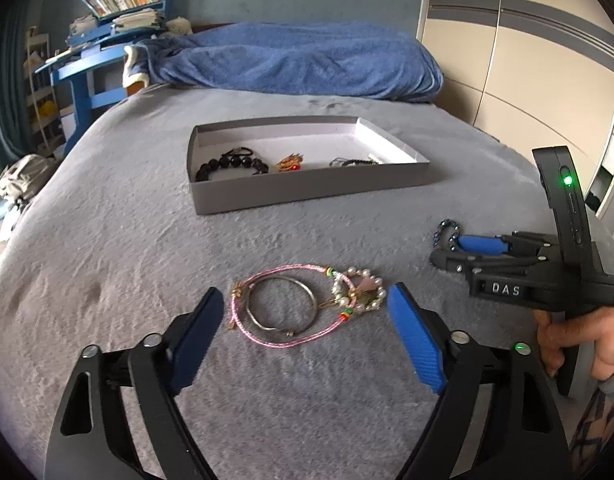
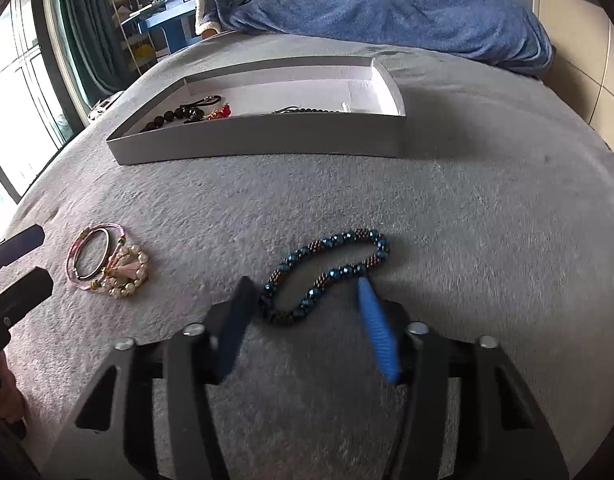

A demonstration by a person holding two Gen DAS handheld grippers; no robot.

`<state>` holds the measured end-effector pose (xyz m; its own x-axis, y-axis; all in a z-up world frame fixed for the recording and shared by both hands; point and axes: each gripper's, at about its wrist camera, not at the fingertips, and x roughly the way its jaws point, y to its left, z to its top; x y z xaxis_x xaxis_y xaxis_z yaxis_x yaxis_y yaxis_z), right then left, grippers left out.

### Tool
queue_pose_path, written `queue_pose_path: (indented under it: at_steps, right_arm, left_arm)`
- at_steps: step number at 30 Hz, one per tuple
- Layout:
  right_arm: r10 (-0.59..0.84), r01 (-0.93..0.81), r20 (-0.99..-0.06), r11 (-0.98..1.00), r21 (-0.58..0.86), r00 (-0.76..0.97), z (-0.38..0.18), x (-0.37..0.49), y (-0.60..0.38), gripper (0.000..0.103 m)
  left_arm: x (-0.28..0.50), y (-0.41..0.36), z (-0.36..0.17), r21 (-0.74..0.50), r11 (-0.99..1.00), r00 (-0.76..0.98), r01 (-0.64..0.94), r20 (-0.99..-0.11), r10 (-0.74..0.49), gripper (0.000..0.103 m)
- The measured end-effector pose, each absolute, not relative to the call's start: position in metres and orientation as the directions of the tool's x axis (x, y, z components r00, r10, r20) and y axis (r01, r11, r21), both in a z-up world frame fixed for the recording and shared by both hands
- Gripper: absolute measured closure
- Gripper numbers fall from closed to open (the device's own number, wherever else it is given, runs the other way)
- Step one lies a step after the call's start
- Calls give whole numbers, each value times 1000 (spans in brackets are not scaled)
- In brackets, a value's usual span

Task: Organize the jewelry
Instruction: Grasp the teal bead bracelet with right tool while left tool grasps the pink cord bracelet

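Note:
On the grey bedspread lies a heap of bracelets: a pink cord point(image 1: 267, 338), a silver bangle point(image 1: 283, 306) and a pearl bracelet point(image 1: 361, 290). My left gripper point(image 1: 305, 292) stands open, one finger on each side of the heap, touching none of it. Further right, a blue beaded bracelet point(image 2: 327, 272) lies between the fingers of my right gripper point(image 2: 305, 280). Its pads are close to the beads but do not clamp them. Behind, a shallow grey box point(image 1: 307, 188) holds a black bead bracelet point(image 1: 227, 164), a gold-red piece point(image 1: 290, 162) and a dark thin bracelet point(image 1: 353, 161).
A blue blanket point(image 1: 291, 60) is bunched along the far edge of the bed. A cluttered blue desk point(image 1: 91, 60) stands at the back left and wardrobe doors point(image 1: 527, 60) at the right. A window with curtains point(image 2: 35, 80) is at the left.

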<state>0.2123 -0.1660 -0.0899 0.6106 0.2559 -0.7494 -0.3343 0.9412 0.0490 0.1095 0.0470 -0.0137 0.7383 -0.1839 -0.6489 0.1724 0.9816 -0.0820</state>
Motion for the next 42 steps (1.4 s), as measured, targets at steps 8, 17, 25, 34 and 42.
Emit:
queue_pose_path:
  at_steps: [8, 17, 25, 34, 42]
  right_arm:
    - [258, -332, -738, 942, 49, 623, -89, 212, -169, 76]
    - [260, -331, -736, 942, 52, 625, -89, 210, -169, 76]
    - [261, -332, -736, 942, 53, 625, -89, 210, -169, 76]
    - [272, -344, -729, 938, 54, 628, -87, 207, -170, 84]
    - [283, -351, -723, 934, 60, 630, -86, 205, -169, 88]
  left_arm:
    - [122, 72, -19, -106, 991, 709, 81, -693, -132, 38]
    - [132, 99, -28, -190, 982, 664, -2, -734, -140, 70]
    - [141, 93, -42, -140, 990, 617, -5, -779, -107, 82]
    - [135, 83, -26, -94, 995, 664, 38, -742, -96, 100]
    - [124, 87, 16, -177, 981, 766, 83, -618, -177, 100]
